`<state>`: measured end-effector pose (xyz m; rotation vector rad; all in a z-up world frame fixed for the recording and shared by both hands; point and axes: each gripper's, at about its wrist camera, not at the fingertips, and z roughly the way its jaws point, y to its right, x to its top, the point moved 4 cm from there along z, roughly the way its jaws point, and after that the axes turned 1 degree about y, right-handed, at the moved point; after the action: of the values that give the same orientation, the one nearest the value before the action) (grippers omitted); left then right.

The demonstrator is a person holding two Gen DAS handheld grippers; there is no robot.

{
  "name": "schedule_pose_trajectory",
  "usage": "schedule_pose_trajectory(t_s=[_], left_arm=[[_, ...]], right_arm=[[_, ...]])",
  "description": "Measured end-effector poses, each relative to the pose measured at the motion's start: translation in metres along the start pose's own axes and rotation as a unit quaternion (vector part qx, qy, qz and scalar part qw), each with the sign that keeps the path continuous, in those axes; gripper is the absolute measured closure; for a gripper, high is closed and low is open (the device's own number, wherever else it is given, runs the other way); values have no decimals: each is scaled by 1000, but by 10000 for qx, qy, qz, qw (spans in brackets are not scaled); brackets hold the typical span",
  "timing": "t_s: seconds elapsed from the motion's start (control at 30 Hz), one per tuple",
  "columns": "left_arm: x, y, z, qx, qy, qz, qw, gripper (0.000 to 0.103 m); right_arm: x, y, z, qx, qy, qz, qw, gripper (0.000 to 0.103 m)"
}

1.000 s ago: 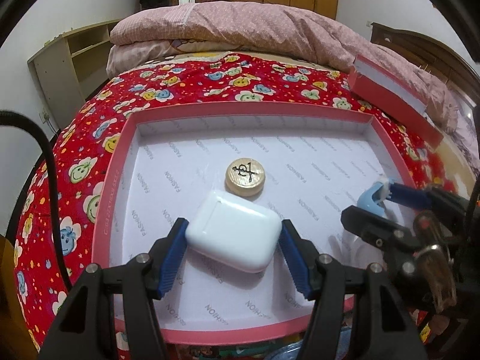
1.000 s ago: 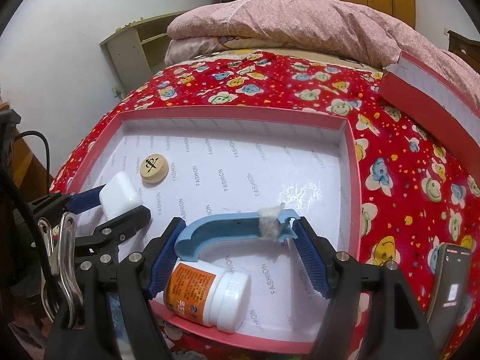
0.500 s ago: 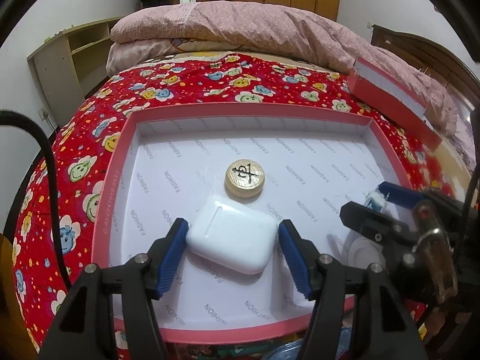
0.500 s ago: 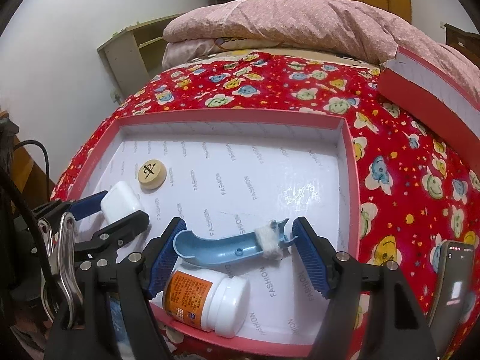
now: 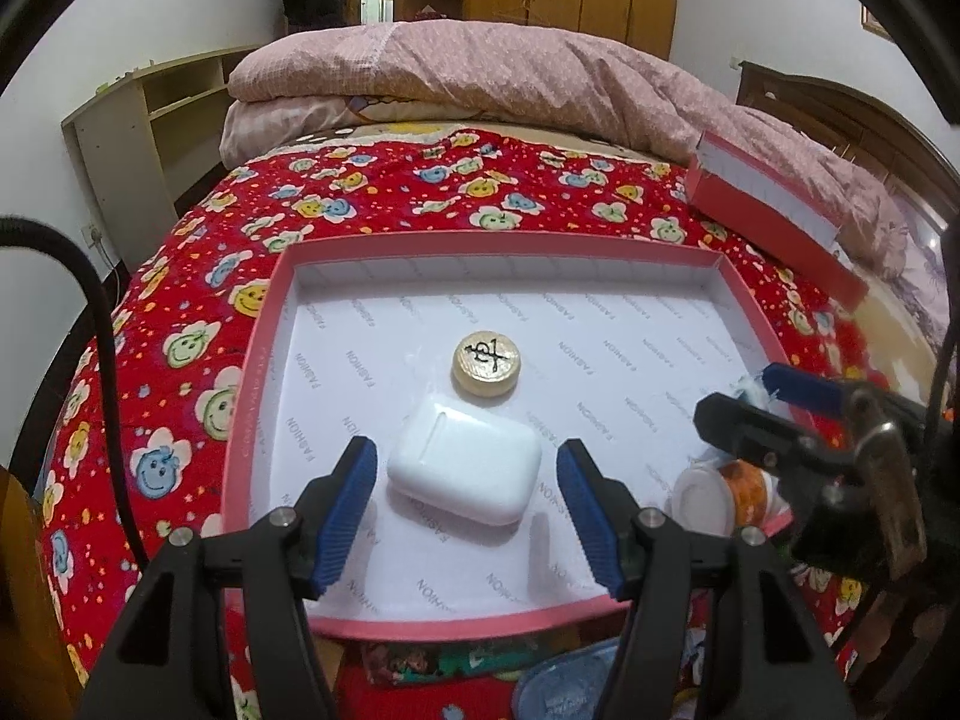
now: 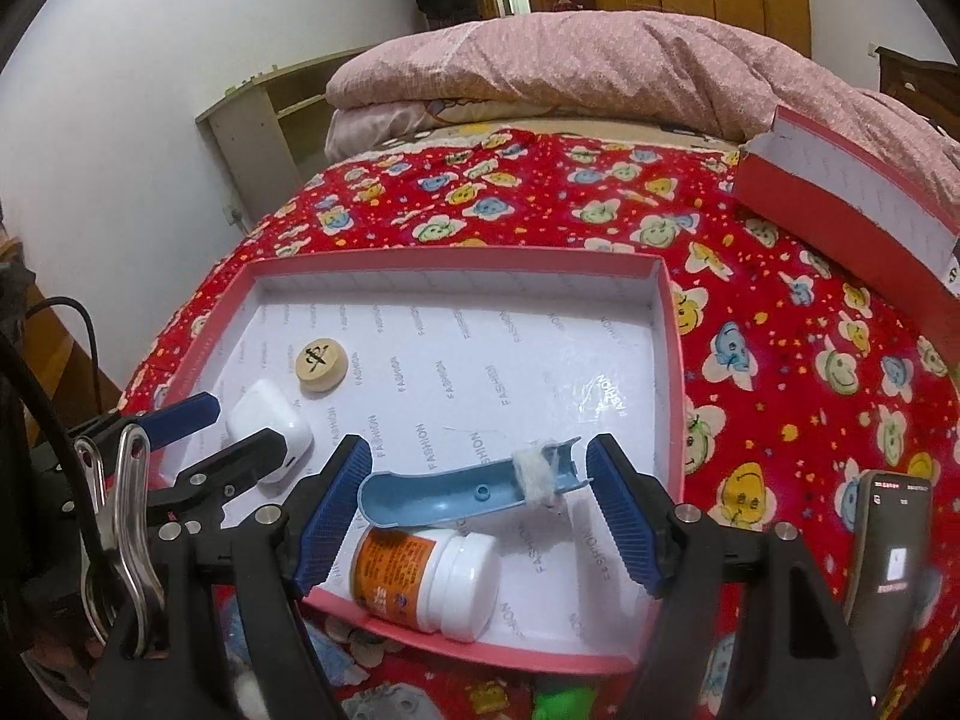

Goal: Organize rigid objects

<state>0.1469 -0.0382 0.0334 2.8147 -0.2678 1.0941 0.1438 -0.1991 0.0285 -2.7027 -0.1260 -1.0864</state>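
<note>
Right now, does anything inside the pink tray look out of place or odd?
Yes. The blue curved plastic piece has a tuft of white fluff stuck around one end, and it leans on the pill bottle, which lies on its side against the pink tray's near rim. The rest lies flat.

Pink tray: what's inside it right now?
Inside the pink tray: a wooden chess piece, a white earbud case, a blue curved plastic piece and a white pill bottle. The near-left corner is hidden behind the left gripper.
</note>
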Motion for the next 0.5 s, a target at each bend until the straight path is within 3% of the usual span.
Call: schedule_pose_trajectory(t_s=[0.5], left_arm=[[-28,-3,-42,-25,46,-125,9999,38]], right_arm=[[-31,-14,-37,99,-33,-26,9999,27]])
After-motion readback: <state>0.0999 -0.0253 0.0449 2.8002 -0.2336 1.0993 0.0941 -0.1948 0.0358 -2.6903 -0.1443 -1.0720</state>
